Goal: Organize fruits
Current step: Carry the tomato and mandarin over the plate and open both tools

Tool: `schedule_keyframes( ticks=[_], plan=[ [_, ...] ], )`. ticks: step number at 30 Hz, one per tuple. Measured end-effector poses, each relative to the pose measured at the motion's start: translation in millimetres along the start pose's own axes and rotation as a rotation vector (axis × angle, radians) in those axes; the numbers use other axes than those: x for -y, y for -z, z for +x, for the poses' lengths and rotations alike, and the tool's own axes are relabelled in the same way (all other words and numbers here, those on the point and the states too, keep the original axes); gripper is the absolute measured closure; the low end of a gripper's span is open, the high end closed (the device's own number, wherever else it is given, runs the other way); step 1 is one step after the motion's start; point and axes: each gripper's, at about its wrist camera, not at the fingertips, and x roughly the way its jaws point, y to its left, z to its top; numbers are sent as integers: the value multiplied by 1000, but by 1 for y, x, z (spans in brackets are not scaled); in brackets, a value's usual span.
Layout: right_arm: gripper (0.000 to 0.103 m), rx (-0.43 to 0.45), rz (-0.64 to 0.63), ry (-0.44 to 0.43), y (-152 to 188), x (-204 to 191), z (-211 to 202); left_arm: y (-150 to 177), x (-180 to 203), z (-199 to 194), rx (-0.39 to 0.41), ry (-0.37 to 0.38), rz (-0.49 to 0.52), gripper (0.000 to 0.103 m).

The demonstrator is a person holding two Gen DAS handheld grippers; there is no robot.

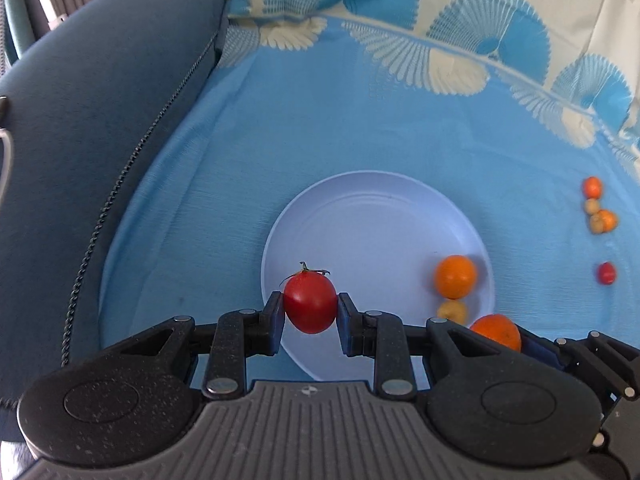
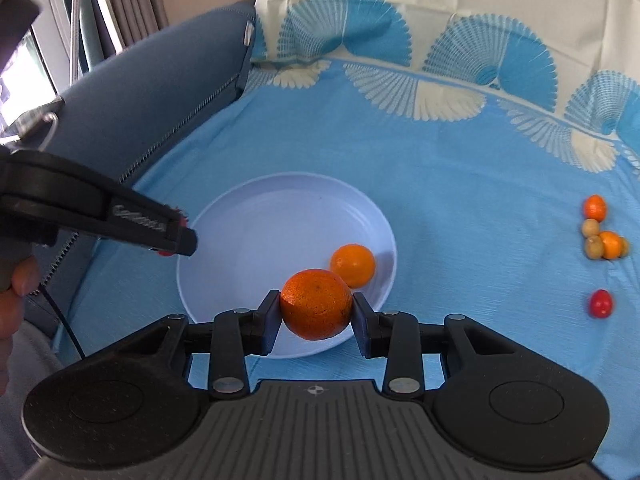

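Observation:
My left gripper [image 1: 311,308] is shut on a red cherry tomato [image 1: 310,302] with a green stem, held over the near left rim of a pale lavender plate [image 1: 360,216]. My right gripper [image 2: 316,312] is shut on an orange mandarin [image 2: 316,304], above the plate's [image 2: 260,216] near edge. A second mandarin [image 2: 353,265] lies in the plate at its right side, with a small tan fruit [image 1: 453,311] beside it in the left wrist view. The left gripper [image 2: 176,236] enters the right wrist view from the left, above the plate. The held mandarin [image 1: 498,331] shows low right in the left wrist view.
Loose fruit lies on the blue patterned cloth [image 2: 460,184] at the right: small oranges [image 2: 595,207], tan round fruits [image 2: 591,227] and a red tomato [image 2: 601,303]. A dark blue cushion [image 1: 100,128] runs along the left. A person's hand [image 2: 18,292] shows at far left.

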Motion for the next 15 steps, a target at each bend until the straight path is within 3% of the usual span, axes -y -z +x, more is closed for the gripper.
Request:
schedule_keyframes(
  ticks=[4, 6, 7, 8, 9, 10, 11, 15],
  plan=[
    [64, -27, -18, -9, -5, -5, 20, -6, 1, 17, -9, -11, 33, 71],
    [63, -30, -25, -21, -10, -8, 24, -10, 0, 14, 6, 4, 56, 49],
    [63, -23, -25, -27, -13, -8, 22, -12, -2, 9, 25, 16, 52, 22],
    [52, -4, -23, -26, -16, -9, 18, -13, -7, 2, 55, 25, 39, 4],
    [43, 19, -24, -22, -18, -9, 12, -12, -12, -8, 94, 30, 20, 1],
    [27, 40, -27, -16, -18, -9, 5, -10, -16, -18, 122, 31, 7, 1],
    [21, 53, -30, -10, -18, -9, -4, -8, -18, -27, 130, 28, 5, 1],
    [15, 45, 8, -7, -5, -3, -43, 18, -27, -58, 117, -7, -13, 1]
  ],
)
